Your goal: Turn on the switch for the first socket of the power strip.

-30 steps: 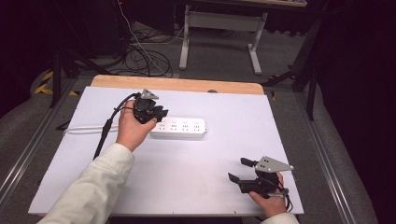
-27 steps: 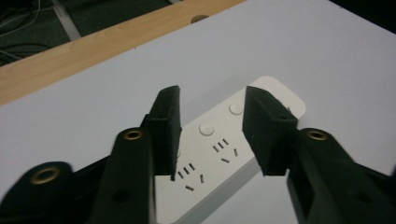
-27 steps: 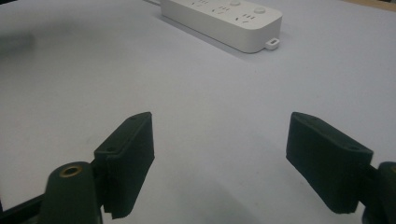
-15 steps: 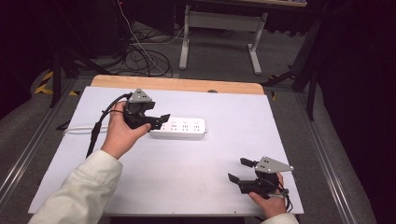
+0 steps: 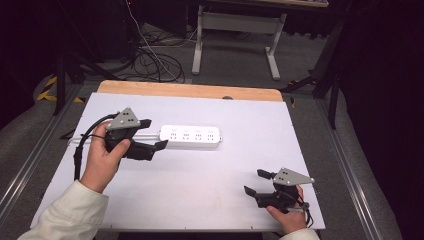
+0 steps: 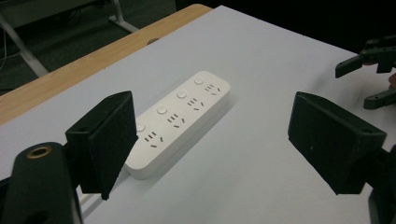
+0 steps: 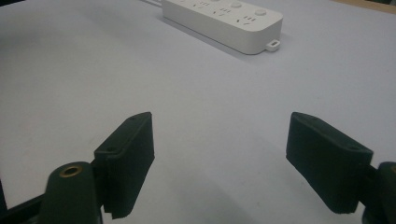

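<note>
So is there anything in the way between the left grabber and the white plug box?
No, nothing visible blocks it. The left gripper is open, right beside the cord end of the power strip, with bare white table between. The right gripper sits far off near the table's front edge.

Power strip [image 6: 180,122]: in the left gripper view its near end sits behind the left jaw of the left hand-held gripper [image 6: 224,144]; in the right gripper view its far end is cut off by the top edge.
Strip's cord: white on white worktop [image 5: 200,180], too faint to trace in the high view.
Socket markings: too small to read in the high view.
Right hand [image 5: 285,220]: cut off by the bottom edge in the high view.
Floor cables [image 5: 150,62]: tangled in shadow, count unclear.
</note>
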{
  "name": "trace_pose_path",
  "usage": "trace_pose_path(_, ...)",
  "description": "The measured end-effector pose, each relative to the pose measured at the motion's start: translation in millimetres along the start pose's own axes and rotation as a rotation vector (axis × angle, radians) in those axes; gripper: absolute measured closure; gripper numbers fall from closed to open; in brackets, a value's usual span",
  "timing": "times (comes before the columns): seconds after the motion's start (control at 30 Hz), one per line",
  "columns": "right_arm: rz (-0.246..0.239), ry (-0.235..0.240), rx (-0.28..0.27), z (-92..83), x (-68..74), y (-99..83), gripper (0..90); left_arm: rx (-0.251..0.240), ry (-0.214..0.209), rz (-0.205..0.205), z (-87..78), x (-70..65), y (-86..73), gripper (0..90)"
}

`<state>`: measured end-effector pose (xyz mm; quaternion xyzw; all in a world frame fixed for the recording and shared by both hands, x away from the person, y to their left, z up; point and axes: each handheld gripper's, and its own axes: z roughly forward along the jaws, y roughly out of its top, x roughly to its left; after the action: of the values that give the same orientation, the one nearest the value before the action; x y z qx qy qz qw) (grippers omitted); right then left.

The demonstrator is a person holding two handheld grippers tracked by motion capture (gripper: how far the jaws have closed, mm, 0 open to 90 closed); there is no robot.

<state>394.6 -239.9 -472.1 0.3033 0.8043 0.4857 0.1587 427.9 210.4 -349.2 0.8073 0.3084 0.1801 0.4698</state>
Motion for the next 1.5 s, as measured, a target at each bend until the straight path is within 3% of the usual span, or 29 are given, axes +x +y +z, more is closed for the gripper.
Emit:
trace_pose_path(0.4, -0.002, 0.023, -0.014, -1.8, 0.5, 0.0, 21.8, -0.09, -0.028, 0.036, -29.7, 4.0, -55.9, 11.5)
trace_pose_path(0.63, -0.006, 0.034, -0.016, -2.2, 0.7, -0.2, 19.5, -0.089, -0.04, 0.051, -35.9, 3.1, -87.9, 9.0)
trace_pose_path(0.7, -0.011, 0.046, -0.008, -2.1, 1.1, -0.3, 16.2, -0.09, -0.056, 0.034, -35.2, 3.2, -97.4, 8.5)
trace_pose_path(0.8, -0.013, 0.087, 0.0, -1.8, 0.9, -0.5, 11.7, -0.144, -0.122, -0.049, -33.8, 7.2, -112.8, 8.3)
trace_pose_path(1.0, -0.012, 0.101, -0.013, -4.2, 0.4, -0.6, 10.7, -0.068, -0.059, -0.041, -29.1, 8.6, -132.4, 8.2)
trace_pose_path(1.1, -0.01, 0.105, -0.019, -4.7, -0.1, -0.8, 10.3, -0.032, -0.027, 0.012, -26.4, 6.8, -139.8, 8.1)
trace_pose_path(1.17, -0.011, 0.106, -0.019, -5.0, 0.0, -1.0, 10.1, -0.022, -0.028, 0.021, -24.7, 5.4, -145.3, 8.1)
trace_pose_path(1.37, -0.01, 0.111, -0.023, -6.0, -0.6, -1.5, 9.8, -0.041, -0.079, -0.023, -26.0, 4.1, -164.8, 7.8)
trace_pose_path(1.5, -0.008, 0.112, -0.024, -6.4, -0.8, -1.6, 9.8, -0.056, -0.114, -0.097, -26.9, 7.4, -178.3, 7.8)
